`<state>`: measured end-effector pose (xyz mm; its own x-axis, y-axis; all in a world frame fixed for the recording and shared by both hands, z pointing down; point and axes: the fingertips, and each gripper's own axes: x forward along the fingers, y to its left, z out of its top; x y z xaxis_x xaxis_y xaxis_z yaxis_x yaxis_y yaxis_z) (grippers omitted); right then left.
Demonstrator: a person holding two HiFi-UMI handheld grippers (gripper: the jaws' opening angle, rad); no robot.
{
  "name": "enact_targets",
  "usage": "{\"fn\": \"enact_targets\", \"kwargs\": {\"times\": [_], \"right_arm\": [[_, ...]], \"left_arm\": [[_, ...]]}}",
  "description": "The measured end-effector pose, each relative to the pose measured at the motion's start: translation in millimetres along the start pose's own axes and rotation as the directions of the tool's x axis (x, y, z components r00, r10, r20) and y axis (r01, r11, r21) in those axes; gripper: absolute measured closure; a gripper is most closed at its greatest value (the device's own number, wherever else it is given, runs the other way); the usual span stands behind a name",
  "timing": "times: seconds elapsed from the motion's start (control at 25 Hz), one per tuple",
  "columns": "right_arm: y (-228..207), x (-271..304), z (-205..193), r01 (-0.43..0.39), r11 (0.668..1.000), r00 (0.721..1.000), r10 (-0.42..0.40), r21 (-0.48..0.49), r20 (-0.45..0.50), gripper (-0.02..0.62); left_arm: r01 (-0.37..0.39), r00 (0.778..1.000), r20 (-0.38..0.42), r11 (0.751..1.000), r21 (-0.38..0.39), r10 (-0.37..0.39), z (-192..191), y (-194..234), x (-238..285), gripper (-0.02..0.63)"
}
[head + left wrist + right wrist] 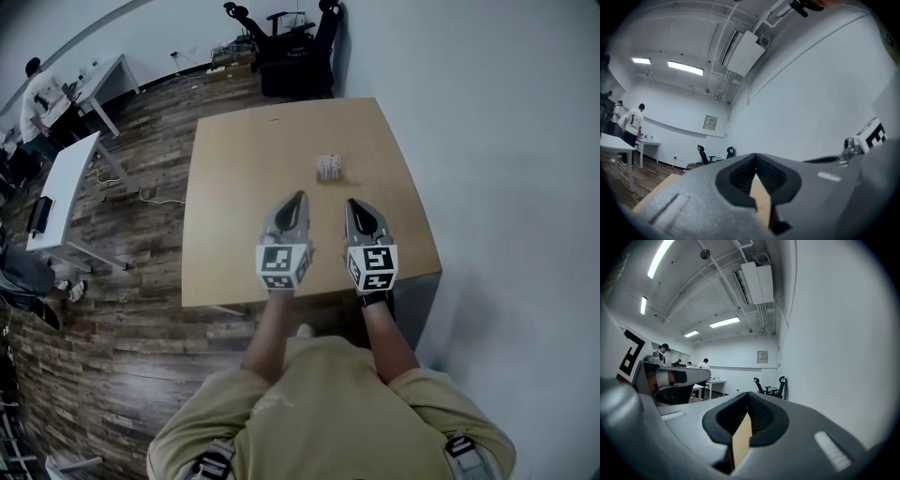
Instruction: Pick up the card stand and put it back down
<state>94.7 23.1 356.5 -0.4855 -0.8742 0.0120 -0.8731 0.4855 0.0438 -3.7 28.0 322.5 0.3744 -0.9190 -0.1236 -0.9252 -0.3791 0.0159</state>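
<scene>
**Item:** card stand [329, 167]. One piece, standing on the table [234, 206].

**Place:** right of centre and somewhat nearer the far edge than the near edge. Bare tabletop lies all round it, and nothing touches it.

**Look:** small, pale and boxy, whitish with faint darker marks on its face. It is too small in the head view to tell print, slot or material. Neither gripper view shows it, as both look out over the room.

**Tools:**
- Left gripper [299, 199]: jaws closed together with nothing between them. Only a sliver of tabletop shows through the gap behind the tips.
- Right gripper [353, 203]: the same, jaws closed and empty.
- Both lie side by side over the near half of the table, low over it or resting on it, with tips toward the far edge. The stand sits ahead of them, between their two lines and apart from both.

**Progress:** judged at the start, or at the end; the pictures cannot tell which. The stand is down and no gripper holds it.

**If the pick is not yet done, what is left:**
- open one pair of jaws
- reach forward to the stand
- close on it
- lift it
- set it back on the table
- let go
</scene>
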Motion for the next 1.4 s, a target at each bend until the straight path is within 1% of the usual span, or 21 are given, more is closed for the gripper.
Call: {"fn": "enact_targets", "kwargs": {"times": [0.12,0.24,0.4,0.52,0.64,0.76,0.88,1.04,1.24,1.4], "right_arm": [[0.2,23.5,-6.9,0.023,1.000,1.000,-0.022,0.013,-0.008,0.589],[8.7,33.9,-29.2,0.036,0.999,0.999,-0.035,0.025,-0.033,0.589],[19.6,50.3,-62.7,0.032,0.999,0.995,-0.029,0.031,-0.094,0.589],[10.5,56.5,-73.8,0.046,0.998,0.992,-0.040,0.047,-0.123,0.589],[-0.6,74.5,-85.0,0.049,0.996,0.989,-0.038,0.072,-0.143,0.589],[-4.3,94.9,-104.4,0.045,0.995,0.985,-0.028,0.094,-0.173,0.589],[-19.6,117.3,-122.9,0.032,0.993,0.981,-0.008,0.117,-0.196,0.589],[-39.3,138.9,-149.2,0.025,0.988,0.970,0.012,0.150,-0.244,0.589],[-52.6,158.7,-178.7,-0.038,0.981,0.954,0.092,0.189,-0.286,0.589],[-74.0,178.2,-204.1,-0.043,0.974,0.939,0.116,0.222,-0.325,0.589]], "left_arm": [[0.003,1.000,-0.007,1.000,-0.020,-0.003,-7.6,19.9,10.7,0.604],[0.022,1.000,-0.017,0.999,-0.042,-0.023,-28.0,26.9,13.2,0.604],[0.032,0.996,-0.077,0.996,-0.078,-0.038,-64.2,41.0,18.8,0.604],[0.021,0.994,-0.104,0.995,-0.101,-0.032,-75.9,44.3,20.2,0.604],[0.015,0.989,-0.145,0.995,-0.097,-0.029,-92.9,51.7,32.9,0.604],[0.015,0.981,-0.192,0.996,-0.093,-0.033,-119.7,65.2,45.3,0.604],[0.013,0.969,-0.245,0.996,-0.091,-0.035,-148.5,75.9,68.1,0.604],[0.032,0.953,-0.297,0.993,-0.112,-0.065,-185.5,88.3,96.7,0.604],[0.034,0.916,-0.390,0.988,-0.151,-0.091,-235.8,103.5,123.5,0.604],[0.081,0.878,-0.459,0.986,-0.146,-0.140,-270.5,112.1,151.2,0.604]]}}
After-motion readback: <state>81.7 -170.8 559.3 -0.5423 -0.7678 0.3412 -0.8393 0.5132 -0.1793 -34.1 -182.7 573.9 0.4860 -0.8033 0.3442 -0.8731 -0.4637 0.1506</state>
